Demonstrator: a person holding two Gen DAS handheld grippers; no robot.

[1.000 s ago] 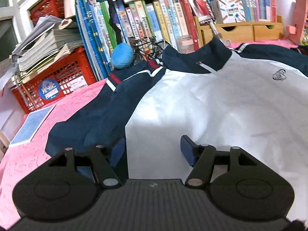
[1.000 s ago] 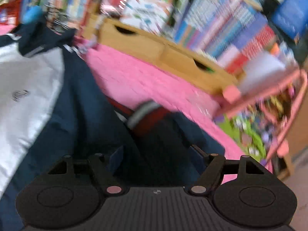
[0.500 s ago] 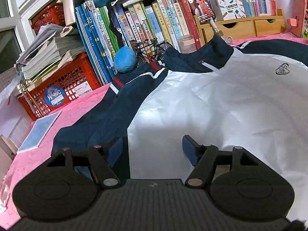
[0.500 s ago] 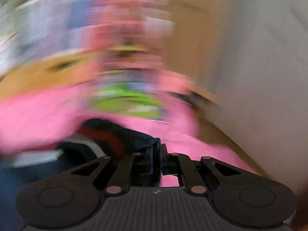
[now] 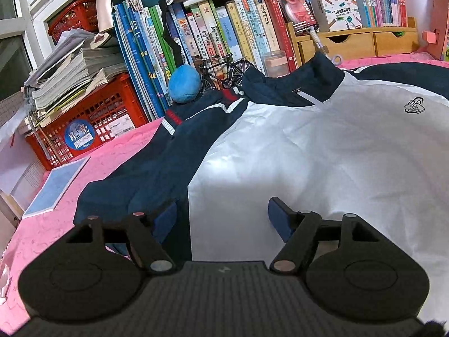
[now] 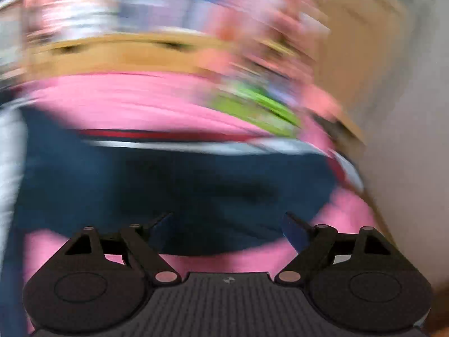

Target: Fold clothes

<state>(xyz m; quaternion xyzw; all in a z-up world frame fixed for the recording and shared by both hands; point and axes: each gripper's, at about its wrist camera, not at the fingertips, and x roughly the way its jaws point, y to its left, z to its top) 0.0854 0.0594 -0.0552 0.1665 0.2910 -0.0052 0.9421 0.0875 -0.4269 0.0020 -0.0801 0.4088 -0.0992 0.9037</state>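
Jacket point(image 5: 322, 151), one navy and white piece, lies spread on the pink tablecloth point(image 5: 118, 151). At ten o'clock one red crate point(image 5: 92, 118) holds stacked papers; books line the back. Left gripper point(image 5: 221, 216) hovers released over the hem, jaws just widening. Right gripper point(image 6: 227, 224), view blurred, has just sprung apart, grasping nothing, over a navy sleeve point(image 6: 168, 185).

Left hand-held gripper point(image 5: 221, 216) jaws apart, just widening, right hand-held gripper point(image 6: 227, 224) just reopened, both empty
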